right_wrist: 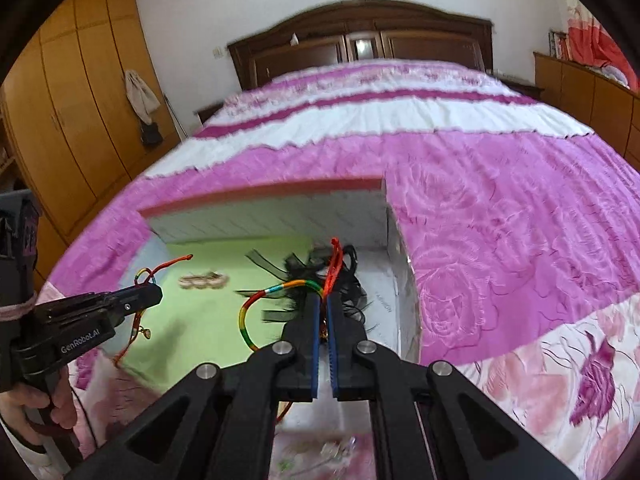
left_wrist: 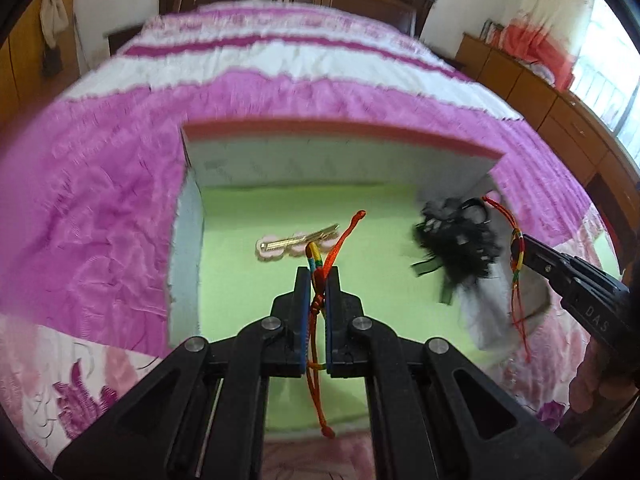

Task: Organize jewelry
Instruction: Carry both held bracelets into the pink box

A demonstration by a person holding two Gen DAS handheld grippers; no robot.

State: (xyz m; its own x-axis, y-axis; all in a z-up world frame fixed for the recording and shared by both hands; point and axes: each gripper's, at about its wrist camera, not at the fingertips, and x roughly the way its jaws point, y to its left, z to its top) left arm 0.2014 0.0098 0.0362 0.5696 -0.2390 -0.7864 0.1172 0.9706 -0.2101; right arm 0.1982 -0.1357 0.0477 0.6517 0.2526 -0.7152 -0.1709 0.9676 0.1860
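Left wrist view: motion blur softens the box (left_wrist: 192, 240) walls. Each gripper, left (left_wrist: 319, 276) and right (right_wrist: 324, 300), is clamped on its own red, rainbow-banded cord bracelet (left_wrist: 320, 272) above the green floor.

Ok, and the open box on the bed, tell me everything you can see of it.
The box is a shallow, open-topped tray with pale grey-white walls, a reddish far rim and a light green floor. It rests on the pink floral bedspread. Inside lie a gold hair clip with pink backing, left of centre, and a black frilly hair accessory in the right far corner. Both grippers hold cord bracelets over it; the material looks like card or foam.
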